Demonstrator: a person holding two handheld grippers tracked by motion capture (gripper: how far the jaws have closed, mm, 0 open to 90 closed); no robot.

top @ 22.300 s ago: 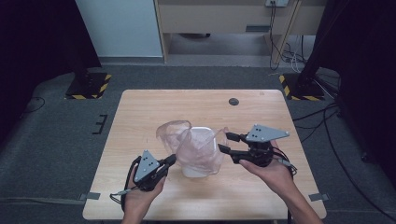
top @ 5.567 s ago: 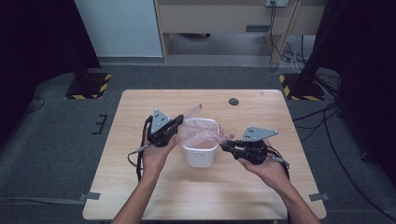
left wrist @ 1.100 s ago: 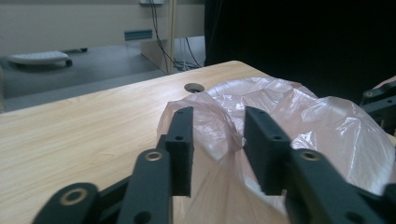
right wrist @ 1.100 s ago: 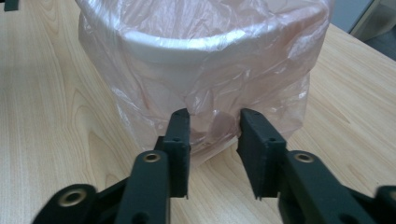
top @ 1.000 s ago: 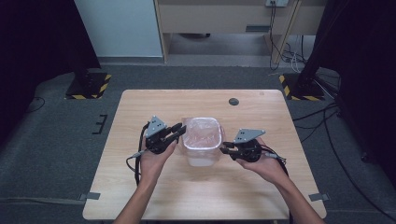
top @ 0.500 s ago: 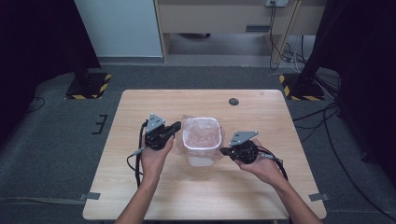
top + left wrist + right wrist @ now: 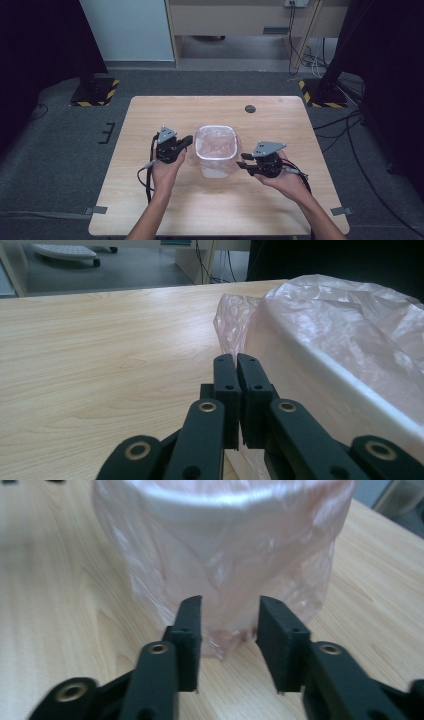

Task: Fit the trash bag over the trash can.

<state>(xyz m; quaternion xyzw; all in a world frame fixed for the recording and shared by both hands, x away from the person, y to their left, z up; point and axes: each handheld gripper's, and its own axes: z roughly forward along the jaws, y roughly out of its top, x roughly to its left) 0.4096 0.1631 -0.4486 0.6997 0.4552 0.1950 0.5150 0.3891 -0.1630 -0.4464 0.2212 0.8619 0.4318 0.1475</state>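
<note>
We see a pale rectangular wooden table [image 7: 150,210] on dark grey carpet floor [image 7: 55,165]; a light wooden cabinet [image 7: 240,20] stands behind.

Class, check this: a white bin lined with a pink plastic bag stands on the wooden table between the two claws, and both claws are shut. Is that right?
Not quite. The left claw is shut, but the right claw is open, as the right gripper view shows. The rest holds: the bag-lined bin stands on the table between them.

1. A white bin [image 7: 216,157] lined with a pinkish plastic bag [image 7: 216,143] stands at the centre of the wooden worktop [image 7: 150,210].
2. The left gripper [image 7: 186,142] lies just left of it; the right gripper [image 7: 242,164] just right.
3. A small dark disc [image 7: 250,108] sits in the upper middle.
</note>
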